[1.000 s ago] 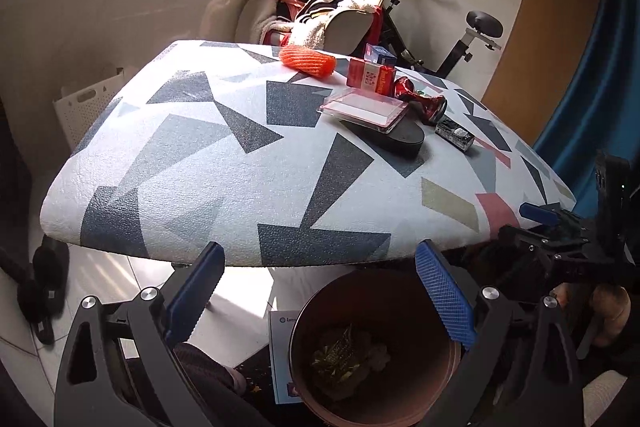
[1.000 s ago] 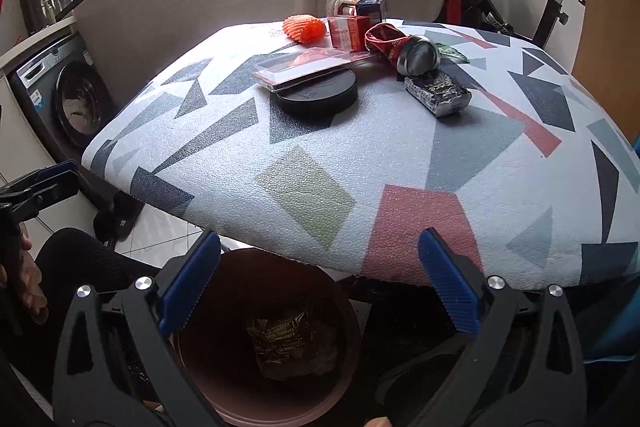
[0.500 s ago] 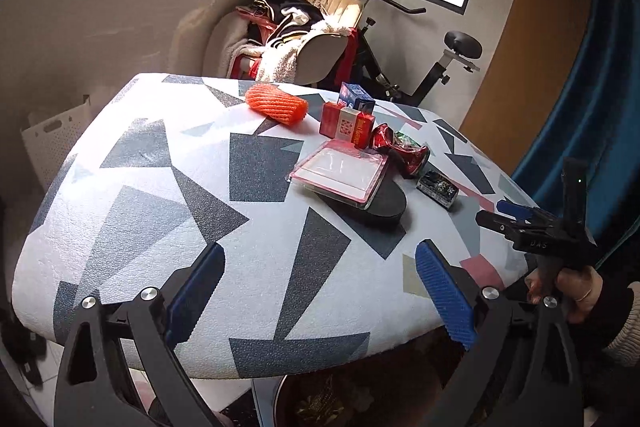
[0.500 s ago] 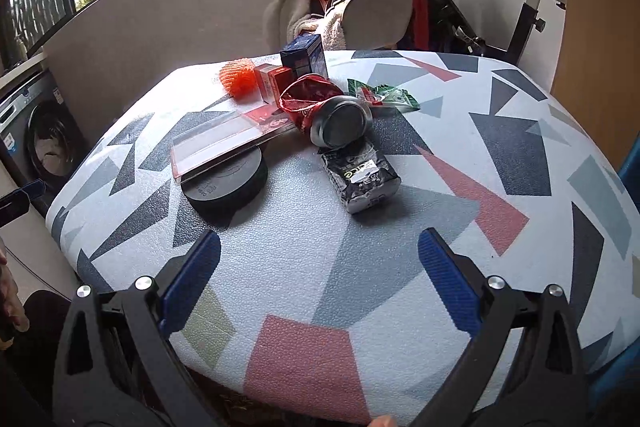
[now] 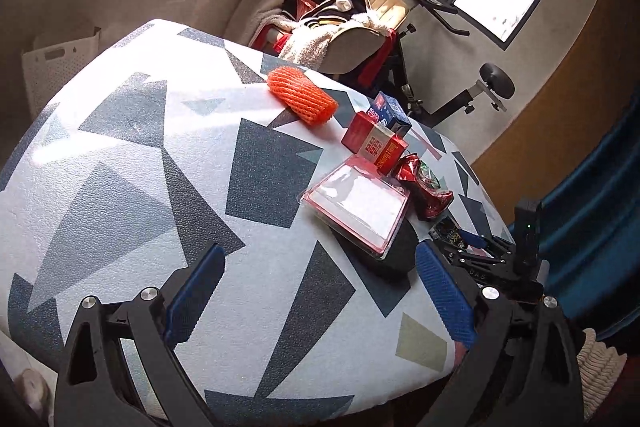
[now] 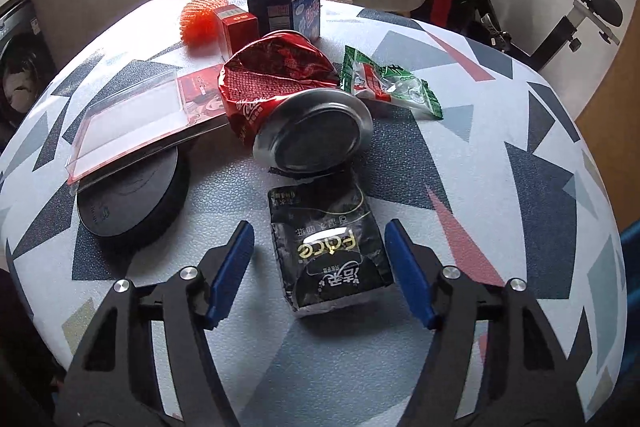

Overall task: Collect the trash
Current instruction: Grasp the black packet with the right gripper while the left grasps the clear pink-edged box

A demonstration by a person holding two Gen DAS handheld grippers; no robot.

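Sunlit room w/ exercise bike behind; table (image 6: pixel 500 155) in geometric-print cloth. Bin under the edge 1 s ago is gone from view; both grippers now over the tabletop. Right gripper (image 6: pixel 320 273), pitched down, jaws just been closing, straddling the crumpled black foil snack packet (image 6: pixel 328 251), pads not touching. Left gripper (image 5: pixel 316 297) jaws wide, empty

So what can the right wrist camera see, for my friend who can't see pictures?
The right gripper, its jaws just closing in, sits around a black crumpled packet on the patterned table without squeezing it yet. Behind lie a crushed red can, a green wrapper, a clear tray and small boxes.
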